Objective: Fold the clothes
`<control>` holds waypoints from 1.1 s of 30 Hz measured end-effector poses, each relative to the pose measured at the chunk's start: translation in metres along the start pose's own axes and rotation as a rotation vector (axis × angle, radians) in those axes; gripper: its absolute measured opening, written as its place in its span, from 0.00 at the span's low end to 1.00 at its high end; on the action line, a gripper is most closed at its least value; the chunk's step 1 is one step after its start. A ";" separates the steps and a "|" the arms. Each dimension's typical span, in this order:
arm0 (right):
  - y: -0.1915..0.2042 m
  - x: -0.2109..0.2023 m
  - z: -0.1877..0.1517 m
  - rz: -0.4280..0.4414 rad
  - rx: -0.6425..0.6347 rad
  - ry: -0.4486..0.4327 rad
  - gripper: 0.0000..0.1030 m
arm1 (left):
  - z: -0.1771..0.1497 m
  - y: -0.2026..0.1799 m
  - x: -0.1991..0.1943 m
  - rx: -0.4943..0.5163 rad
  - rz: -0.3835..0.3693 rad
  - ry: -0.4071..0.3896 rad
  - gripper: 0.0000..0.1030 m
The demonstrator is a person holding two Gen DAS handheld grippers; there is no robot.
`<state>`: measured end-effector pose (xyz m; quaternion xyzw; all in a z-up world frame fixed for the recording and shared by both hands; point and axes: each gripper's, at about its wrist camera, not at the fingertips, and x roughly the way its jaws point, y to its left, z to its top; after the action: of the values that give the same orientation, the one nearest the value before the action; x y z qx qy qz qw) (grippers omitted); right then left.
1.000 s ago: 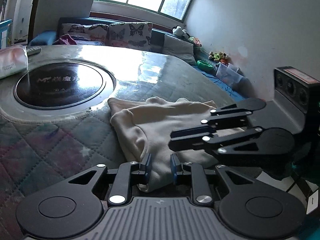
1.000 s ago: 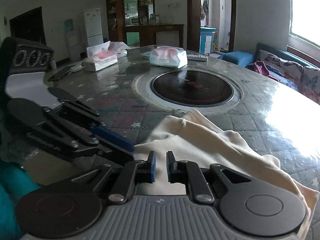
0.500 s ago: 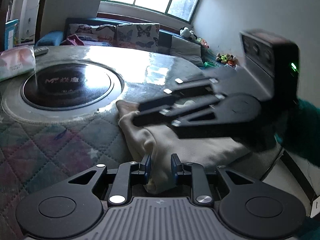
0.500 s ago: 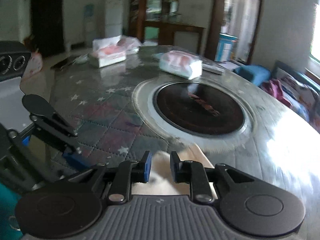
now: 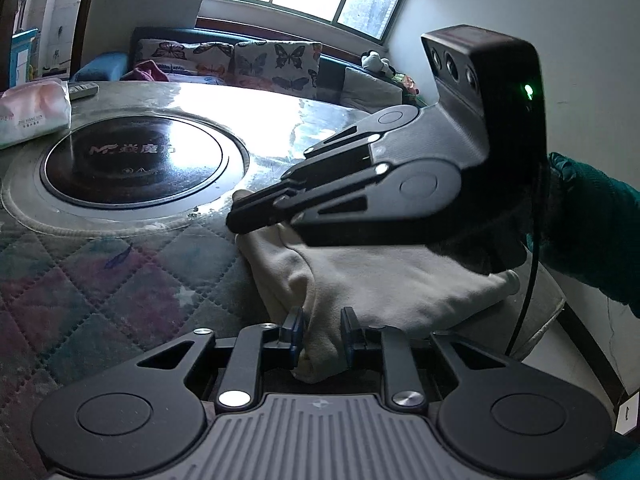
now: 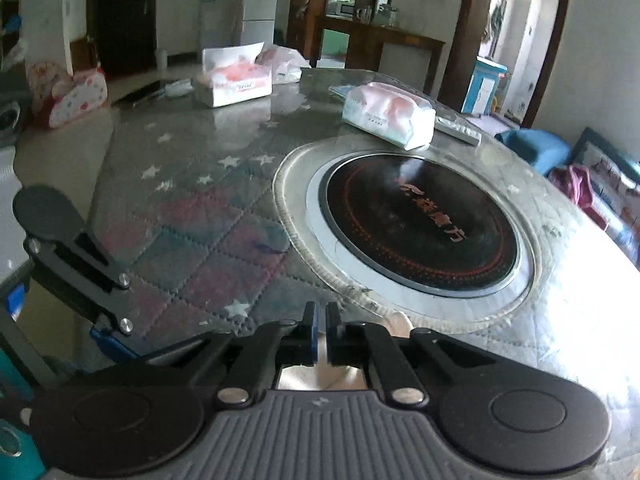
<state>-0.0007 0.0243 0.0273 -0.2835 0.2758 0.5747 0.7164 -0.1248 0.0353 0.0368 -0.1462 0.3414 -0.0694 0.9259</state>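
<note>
Both hand-held grippers, left (image 5: 321,330) and right (image 6: 320,330), clamped on the cream garment (image 5: 384,284)

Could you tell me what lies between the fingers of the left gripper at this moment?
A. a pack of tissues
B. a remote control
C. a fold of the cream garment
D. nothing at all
C: in the left wrist view a fold of the cream garment sits pinched between the fingers of the left gripper.
</note>
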 end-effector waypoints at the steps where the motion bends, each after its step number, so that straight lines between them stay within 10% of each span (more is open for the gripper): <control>1: -0.004 -0.001 0.000 -0.001 0.007 0.008 0.07 | 0.000 0.000 0.000 0.001 0.000 0.000 0.16; 5: -0.012 -0.002 0.000 0.012 0.014 0.027 0.24 | 0.003 0.001 0.000 -0.007 0.012 -0.008 0.17; 33: -0.033 -0.015 -0.042 -0.178 0.239 0.007 0.16 | 0.017 0.011 0.027 0.003 0.009 0.003 0.13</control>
<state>0.0261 -0.0220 0.0123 -0.2215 0.3187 0.4709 0.7922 -0.0930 0.0430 0.0287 -0.1433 0.3432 -0.0657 0.9259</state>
